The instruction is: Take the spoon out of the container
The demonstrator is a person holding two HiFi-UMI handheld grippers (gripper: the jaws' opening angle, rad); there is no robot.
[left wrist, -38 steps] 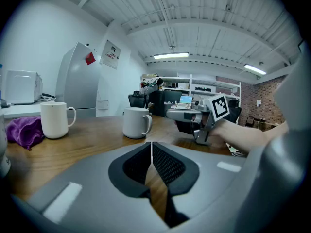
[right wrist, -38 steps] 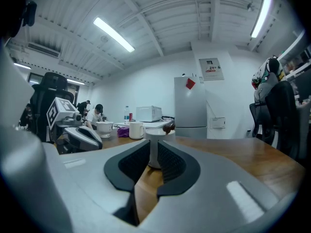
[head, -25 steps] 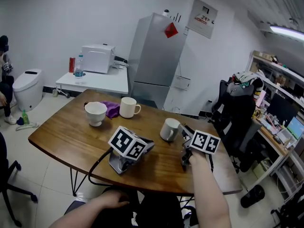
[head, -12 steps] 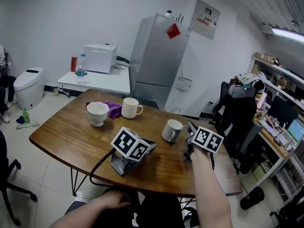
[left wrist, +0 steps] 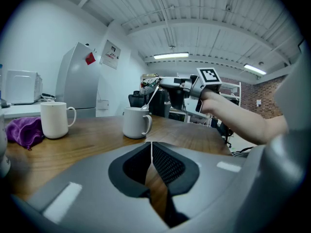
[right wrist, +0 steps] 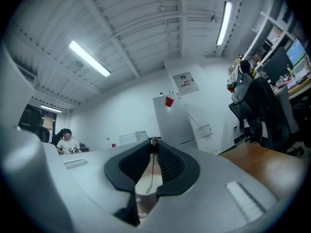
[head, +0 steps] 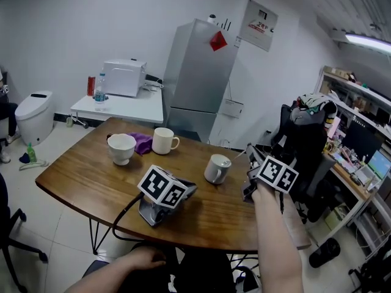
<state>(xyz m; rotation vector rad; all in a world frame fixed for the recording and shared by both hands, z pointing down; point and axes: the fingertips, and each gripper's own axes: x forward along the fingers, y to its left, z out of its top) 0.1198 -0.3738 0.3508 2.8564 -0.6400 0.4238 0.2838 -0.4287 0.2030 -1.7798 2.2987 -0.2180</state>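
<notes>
A white mug (head: 215, 168) stands on the wooden table (head: 85, 176), right of centre. A thin metal spoon (head: 236, 155) leans out of it to the right. My right gripper (head: 249, 156) hovers just right of the mug, shut on the top of the spoon's handle. In the right gripper view the handle (right wrist: 152, 171) runs down between the jaws of the right gripper (right wrist: 154, 142) into the mug (right wrist: 146, 191) below. My left gripper (head: 190, 189) lies on the table, shut and empty. From the left gripper (left wrist: 151, 147) I see the mug (left wrist: 136, 122) and the spoon (left wrist: 152, 95).
At the table's far left stand a white cup (head: 121, 146) and a second white mug (head: 164, 140), with a purple cloth (head: 144, 141) between them. A black office chair (head: 305, 145) stands off the table's right end. A grey fridge (head: 198, 78) is behind.
My right gripper has drawn back to the right and risen a little, and the spoon's handle now leans out of the mug toward it. The left gripper has not moved.
</notes>
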